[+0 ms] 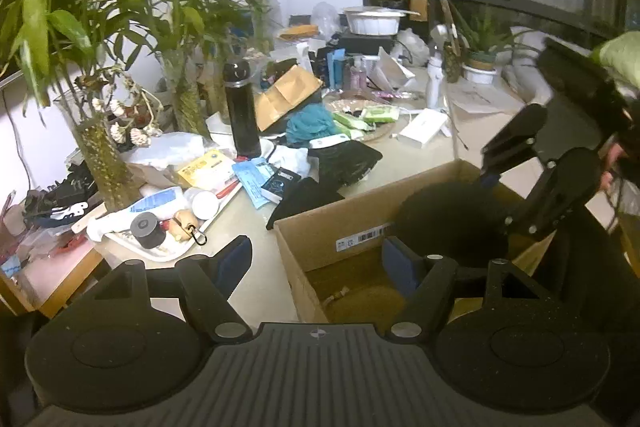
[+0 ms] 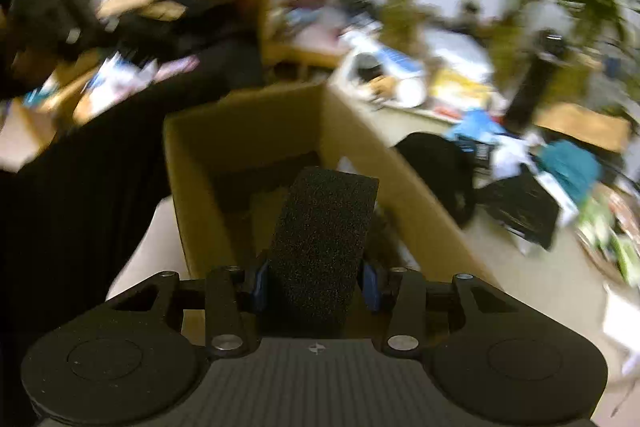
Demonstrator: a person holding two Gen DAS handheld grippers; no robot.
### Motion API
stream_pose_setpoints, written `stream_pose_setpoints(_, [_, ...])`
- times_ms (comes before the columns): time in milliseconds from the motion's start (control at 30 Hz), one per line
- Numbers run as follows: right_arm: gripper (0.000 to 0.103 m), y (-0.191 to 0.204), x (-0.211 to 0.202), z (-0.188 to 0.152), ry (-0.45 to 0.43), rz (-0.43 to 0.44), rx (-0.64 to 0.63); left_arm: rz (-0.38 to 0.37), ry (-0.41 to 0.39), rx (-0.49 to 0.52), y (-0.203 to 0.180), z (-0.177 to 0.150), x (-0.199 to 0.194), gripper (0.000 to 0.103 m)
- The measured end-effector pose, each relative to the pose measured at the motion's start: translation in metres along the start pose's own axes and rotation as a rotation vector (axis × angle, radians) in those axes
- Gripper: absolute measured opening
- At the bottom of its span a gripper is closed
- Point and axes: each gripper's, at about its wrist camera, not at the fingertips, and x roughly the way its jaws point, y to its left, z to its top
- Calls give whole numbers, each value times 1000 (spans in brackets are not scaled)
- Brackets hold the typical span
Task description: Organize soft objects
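Note:
An open cardboard box stands on the pale table; it also shows in the right wrist view. My right gripper is shut on a black foam block and holds it over the box. In the left wrist view that gripper reaches in from the right with the black foam block above the box. My left gripper is open and empty over the box's near left corner. A black cloth, a teal cloth and a black pouch lie left of and behind the box.
A white tray of small items sits at the left. A black bottle and glass vases of bamboo stand behind it. Packets, boxes and a brown envelope clutter the table's back. The right wrist view is motion-blurred.

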Motion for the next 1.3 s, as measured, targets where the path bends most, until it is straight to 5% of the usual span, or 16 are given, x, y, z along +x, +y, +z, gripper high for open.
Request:
stream_pose_setpoints(100, [50,-6,18,5,71,-9,-44,-9,11,0,4,0,7,71])
stream_pose_setpoints(200, [64,-10,29,5,108,-106,-76,-16,15,-11,11,-2,13,71])
stream_pose_setpoints(467, [72,-2,27,-2,93,-207,-79,-36,36,-56,26,1,26,71])
stream_pose_setpoints(667, [95,-12,-1,-7,-132,-174,231,-41,43,-46,27,6,33,71])
stream_pose_setpoints(900, [103,-26,-38,-15,-327,-243,509,-31,42,-62,22,15,40,71])
stream_pose_setpoints(1300, [103,-30,-77,-20,-470,-364,628,41,-85,-9,11,71,28,71])
